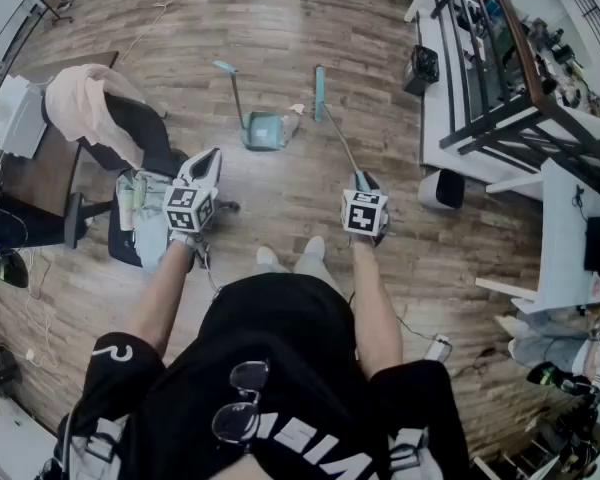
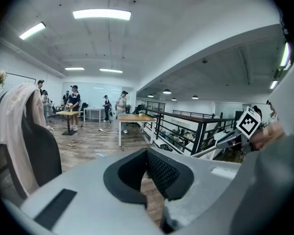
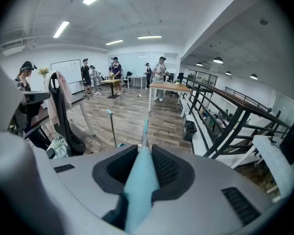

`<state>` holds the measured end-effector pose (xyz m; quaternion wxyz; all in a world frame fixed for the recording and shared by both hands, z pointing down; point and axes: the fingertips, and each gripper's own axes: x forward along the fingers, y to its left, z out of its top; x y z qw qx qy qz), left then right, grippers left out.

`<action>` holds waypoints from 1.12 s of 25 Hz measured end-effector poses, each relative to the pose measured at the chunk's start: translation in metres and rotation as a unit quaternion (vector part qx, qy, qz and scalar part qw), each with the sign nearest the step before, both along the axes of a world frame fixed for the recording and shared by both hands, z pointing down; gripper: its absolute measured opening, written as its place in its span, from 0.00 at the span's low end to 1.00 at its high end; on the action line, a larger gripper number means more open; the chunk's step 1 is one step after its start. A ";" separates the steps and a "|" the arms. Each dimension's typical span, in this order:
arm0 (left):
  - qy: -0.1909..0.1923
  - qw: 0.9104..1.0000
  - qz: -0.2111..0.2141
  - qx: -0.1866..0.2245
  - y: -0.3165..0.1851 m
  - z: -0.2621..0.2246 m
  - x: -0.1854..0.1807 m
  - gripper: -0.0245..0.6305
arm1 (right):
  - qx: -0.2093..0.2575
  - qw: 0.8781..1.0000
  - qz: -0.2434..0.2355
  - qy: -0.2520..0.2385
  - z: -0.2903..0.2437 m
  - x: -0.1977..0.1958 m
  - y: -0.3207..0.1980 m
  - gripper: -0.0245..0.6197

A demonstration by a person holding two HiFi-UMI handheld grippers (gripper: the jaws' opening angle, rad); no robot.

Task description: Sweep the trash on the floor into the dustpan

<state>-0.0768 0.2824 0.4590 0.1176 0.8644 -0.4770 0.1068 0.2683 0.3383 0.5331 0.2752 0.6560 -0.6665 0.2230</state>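
A teal dustpan (image 1: pixel 262 129) stands on the wooden floor ahead of me, its long handle (image 1: pixel 232 88) upright. A pale piece of trash (image 1: pixel 294 116) lies at its right edge, with the teal broom head (image 1: pixel 320 90) just beyond. The broom's handle (image 1: pixel 342 144) slants back to my right gripper (image 1: pixel 366 181), which is shut on it. In the right gripper view the teal grip (image 3: pixel 139 190) runs between the jaws of the right gripper (image 3: pixel 144 166), and the dustpan handle (image 3: pixel 111 127) shows ahead. My left gripper (image 1: pixel 207 158) is shut and holds nothing; in its own view the left gripper (image 2: pixel 146 168) points across the room.
An office chair (image 1: pixel 130 128) draped with pink cloth (image 1: pixel 85 103) stands to my left, a bag (image 1: pixel 138 200) at its base. A black bin (image 1: pixel 421 68), a white ledge with a dark railing (image 1: pixel 500 78) and a white desk (image 1: pixel 565 238) line the right. People stand far off.
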 end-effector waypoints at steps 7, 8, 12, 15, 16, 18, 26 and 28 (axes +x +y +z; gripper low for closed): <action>-0.004 1.000 0.003 0.005 0.009 -0.003 0.002 0.04 | 0.004 1.000 -0.002 -0.003 -0.009 -0.006 0.001 0.17; -0.005 1.000 0.004 0.007 0.010 -0.003 0.001 0.04 | 0.004 1.000 -0.001 -0.004 -0.009 -0.007 0.002 0.17; -0.006 1.000 0.004 0.008 0.013 -0.004 -0.004 0.04 | 0.015 1.000 0.004 -0.001 -0.014 -0.012 0.004 0.17; -0.005 1.000 0.005 0.010 0.014 -0.006 -0.009 0.04 | 0.019 1.000 0.008 0.003 -0.016 -0.014 0.007 0.17; -0.005 1.000 0.007 0.012 0.014 -0.006 -0.011 0.04 | 0.019 1.000 0.009 0.003 -0.016 -0.016 0.008 0.17; -0.006 1.000 0.011 0.013 0.015 -0.006 -0.014 0.04 | 0.020 1.000 0.011 0.001 -0.017 -0.018 0.010 0.17; -0.005 1.000 0.021 0.009 0.002 0.006 -0.021 0.04 | 0.015 1.000 0.021 0.003 -0.005 -0.026 0.003 0.17; -0.006 1.000 0.025 0.008 -0.007 0.009 -0.022 0.04 | 0.013 1.000 0.023 0.003 0.001 -0.028 -0.005 0.17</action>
